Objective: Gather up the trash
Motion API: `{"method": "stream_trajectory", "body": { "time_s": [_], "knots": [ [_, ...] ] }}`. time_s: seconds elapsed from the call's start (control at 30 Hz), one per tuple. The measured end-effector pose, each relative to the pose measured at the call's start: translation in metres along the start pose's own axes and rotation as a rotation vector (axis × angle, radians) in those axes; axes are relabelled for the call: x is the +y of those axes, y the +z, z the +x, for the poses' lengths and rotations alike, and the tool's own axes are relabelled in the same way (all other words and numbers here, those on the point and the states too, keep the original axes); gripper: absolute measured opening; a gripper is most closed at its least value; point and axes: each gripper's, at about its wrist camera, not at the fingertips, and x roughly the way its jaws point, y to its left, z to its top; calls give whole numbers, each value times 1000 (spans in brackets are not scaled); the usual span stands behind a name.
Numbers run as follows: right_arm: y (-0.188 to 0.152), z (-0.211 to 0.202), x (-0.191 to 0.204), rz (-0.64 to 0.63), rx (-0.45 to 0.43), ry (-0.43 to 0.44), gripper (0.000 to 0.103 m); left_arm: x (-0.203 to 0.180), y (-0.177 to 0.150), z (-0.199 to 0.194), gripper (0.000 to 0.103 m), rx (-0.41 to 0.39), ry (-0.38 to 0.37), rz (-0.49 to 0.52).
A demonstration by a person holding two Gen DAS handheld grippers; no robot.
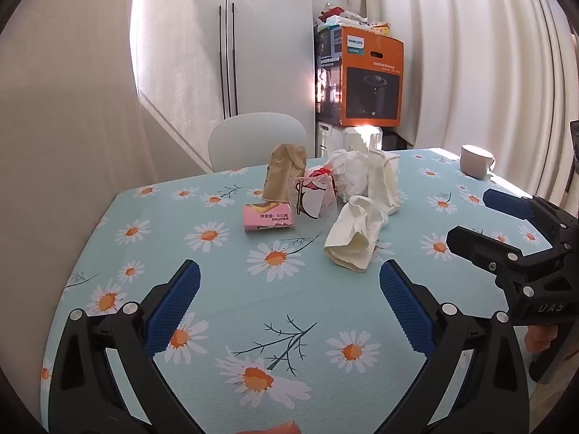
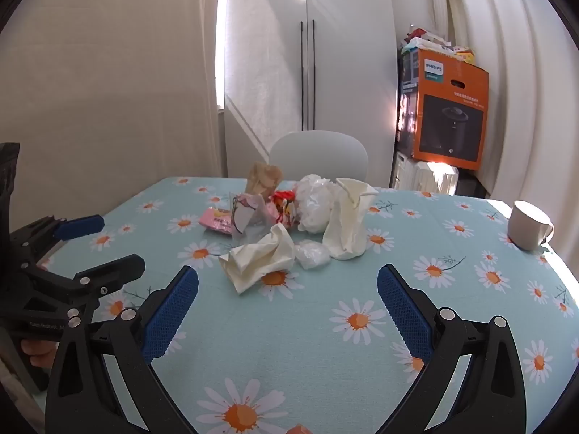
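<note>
From the left wrist, the left gripper hangs released and empty, the crumpled cream paper lying just beyond it amid the trash pile. From the right wrist, the right gripper is likewise spread, the same paper nearest; a reach into the pile's right side could, I judge, topple the upright cream bag there.

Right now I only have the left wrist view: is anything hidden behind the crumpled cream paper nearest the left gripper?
Observer: Yes. The right wrist view shows a small clear plastic wad lying just behind the crumpled cream paper, beside the upright cream bag.
Operator: Is anything between the right gripper's pads?
Observer: No. The right gripper is open, with only the tablecloth between its pads, short of the paper.
</note>
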Motion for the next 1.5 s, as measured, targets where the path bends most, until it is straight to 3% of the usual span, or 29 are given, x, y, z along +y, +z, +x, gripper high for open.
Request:
{"method": "stream_trajectory", "body": {
  "time_s": [1.5],
  "knots": [
    [-3,0,1,3,-1,-4,95,2,3,-4,97,-6,0,-5]
  ]
}}
